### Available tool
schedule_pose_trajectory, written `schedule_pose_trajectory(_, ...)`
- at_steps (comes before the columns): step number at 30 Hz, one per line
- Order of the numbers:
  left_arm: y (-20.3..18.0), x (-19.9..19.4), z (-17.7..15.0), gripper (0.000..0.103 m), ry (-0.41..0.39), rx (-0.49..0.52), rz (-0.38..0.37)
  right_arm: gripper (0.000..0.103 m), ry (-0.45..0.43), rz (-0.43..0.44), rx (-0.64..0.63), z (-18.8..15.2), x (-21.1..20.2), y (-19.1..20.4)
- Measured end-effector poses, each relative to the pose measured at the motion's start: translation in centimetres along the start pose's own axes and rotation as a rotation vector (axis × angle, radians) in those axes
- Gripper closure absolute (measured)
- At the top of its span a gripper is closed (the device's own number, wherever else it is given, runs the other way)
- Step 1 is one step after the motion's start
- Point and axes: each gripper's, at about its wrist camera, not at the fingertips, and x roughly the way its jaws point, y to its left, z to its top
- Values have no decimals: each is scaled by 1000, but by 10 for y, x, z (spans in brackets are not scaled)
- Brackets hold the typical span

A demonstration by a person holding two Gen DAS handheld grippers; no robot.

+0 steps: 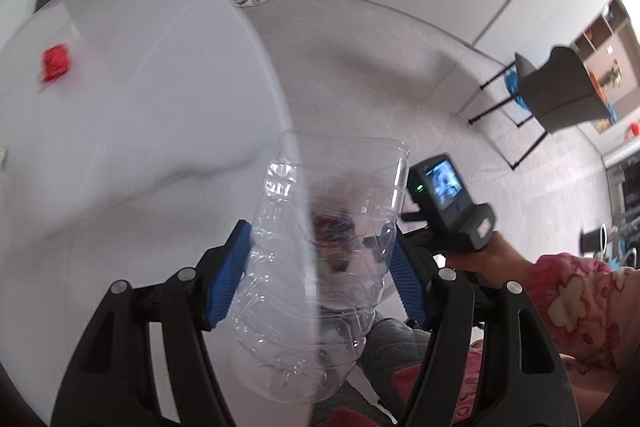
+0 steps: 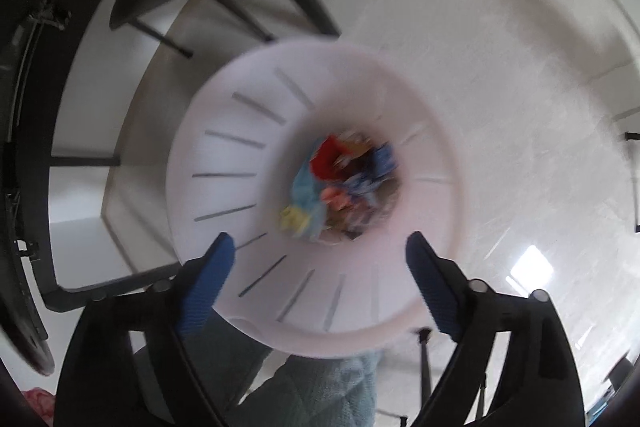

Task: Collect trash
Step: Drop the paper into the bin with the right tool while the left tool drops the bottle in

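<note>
Pale tiled floor (image 2: 500,87) was seen beneath a white slotted plastic bin (image 2: 248,147) holding colourful trash (image 2: 344,183). A clear crumpled plastic bottle (image 1: 316,247) was gripped in the left tongs (image 1: 320,263) beside a round white bench (image 1: 120,107). Nothing was held between the wide-spread right tongs (image 2: 320,275).

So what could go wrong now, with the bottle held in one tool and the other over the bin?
The clear bottle overhangs the table edge in the left tool; loosened early, it would probably fall beside the bin. The view is blurred, so a rushed drop might miss.
</note>
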Motion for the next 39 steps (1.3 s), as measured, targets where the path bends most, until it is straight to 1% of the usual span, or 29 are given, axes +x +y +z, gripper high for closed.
schedule_pose_trajectory(2, -21, 13, 6, 38, 13, 31, -2, 8, -61, -36, 12, -6, -34, -16)
schedule_pose_trajectory(4, -43, 29, 10, 38, 34, 55, -8, 6, -108, -65, 31, -13, -63, -32)
schedule_pose_trajectory(7, -66, 59, 15, 38, 83, 68, -16, 5, -158, -98, 69, -23, -95, -59)
schedule_pose_trajectory(9, -79, 94, 13, 38, 129, 69, -7, 5, -178, -110, 95, -27, -107, -77)
schedule_pose_trajectory(10, -83, 107, 11, 38, 148, 65, 0, 5, -184, -112, 107, -27, -110, -83)
schedule_pose_trajectory(13, -85, 174, -2, 38, 249, 23, 34, 5, -197, -107, 158, -32, -116, -104)
schedule_pose_trajectory(17, -71, 248, -21, 38, 357, -42, 64, 5, -197, -80, 197, -36, -108, -121)
schedule_pose_trajectory(20, -63, 291, -36, 39, 422, -73, 73, 5, -184, -64, 205, -34, -101, -127)
schedule_pose_trajectory(22, -60, 307, -43, 39, 444, -78, 85, 5, -176, -61, 198, -34, -95, -126)
schedule_pose_trajectory(26, -57, 318, -51, 37, 468, -98, 87, 5, -159, -57, 182, -33, -85, -127)
schedule_pose_trajectory(30, -67, 308, -46, 25, 448, -96, 82, 5, -162, -56, 179, -29, -88, -128)
schedule_pose_trajectory(31, -69, 305, -46, 24, 441, -96, 81, 5, -167, -58, 178, -28, -90, -128)
schedule_pose_trajectory(34, -75, 282, -36, 24, 416, -117, 50, 5, -196, -62, 174, -26, -103, -124)
schedule_pose_trajectory(35, -76, 268, -30, 24, 398, -131, 34, 5, -208, -65, 169, -24, -109, -122)
schedule_pose_trajectory(38, -83, 220, -9, 24, 322, -149, 5, 5, -249, -78, 147, -18, -132, -117)
schedule_pose_trajectory(39, -86, 203, -4, 22, 295, -152, -2, 5, -267, -84, 137, -15, -142, -114)
